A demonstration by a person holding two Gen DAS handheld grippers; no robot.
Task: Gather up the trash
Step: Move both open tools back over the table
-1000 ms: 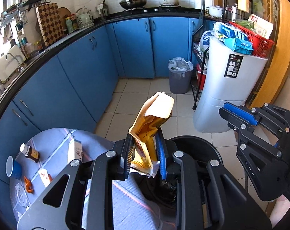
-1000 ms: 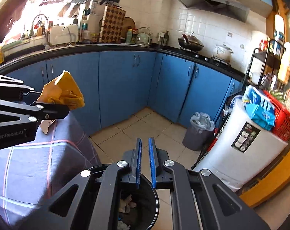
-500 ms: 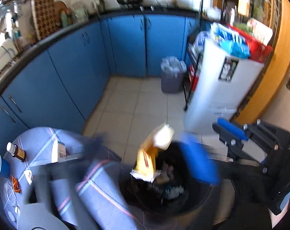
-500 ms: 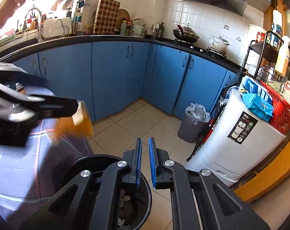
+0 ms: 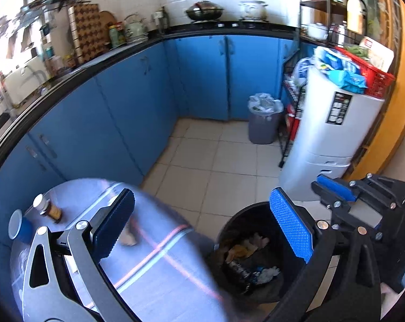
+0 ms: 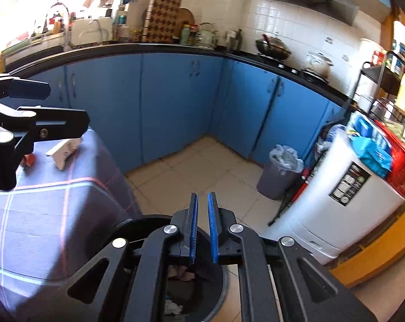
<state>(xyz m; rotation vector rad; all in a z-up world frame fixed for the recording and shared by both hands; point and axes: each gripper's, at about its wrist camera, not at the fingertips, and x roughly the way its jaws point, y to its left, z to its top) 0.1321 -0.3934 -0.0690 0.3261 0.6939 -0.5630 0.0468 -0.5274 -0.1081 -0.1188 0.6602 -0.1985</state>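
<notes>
Left wrist view has the left gripper (image 5: 199,222) spread as wide as it goes with nothing between the pads, and the jaws have only just been opening, so the yellow paper bag (image 5: 240,251) it let go of is now lying crumpled inside the black trash bin (image 5: 229,222) on top of the other wrappers and tissues. The right gripper (image 6: 202,228) is clenched with only a thin slit between its blue pads, holding nothing, and it hangs right over the bin's mouth. My guess is the drop is done and the next piece on the round table (image 5: 159,273) is up. What could bite: the open left jaws straddle the table edge and the bin rim, so a careless swing back could clip the rim and tip the bin, or drag the slippery-looking tablecloth (image 6: 41,214) and take stuff with it. Left on the table are a small carton (image 6: 64,149), a brown bottle with a white cap (image 5: 48,209), a blue cup (image 5: 18,228) and a whitish scrap (image 5: 128,237) partly hidden behind the left finger. The upright bottle looks easy to knock over, and it may not be trash at all. The right gripper is also parked close to the left one's path, so they could bump. Further off there's a grey lined bin (image 5: 264,120) by the blue cabinets (image 5: 138,107) and a white appliance (image 5: 331,139), neither in the way.
</notes>
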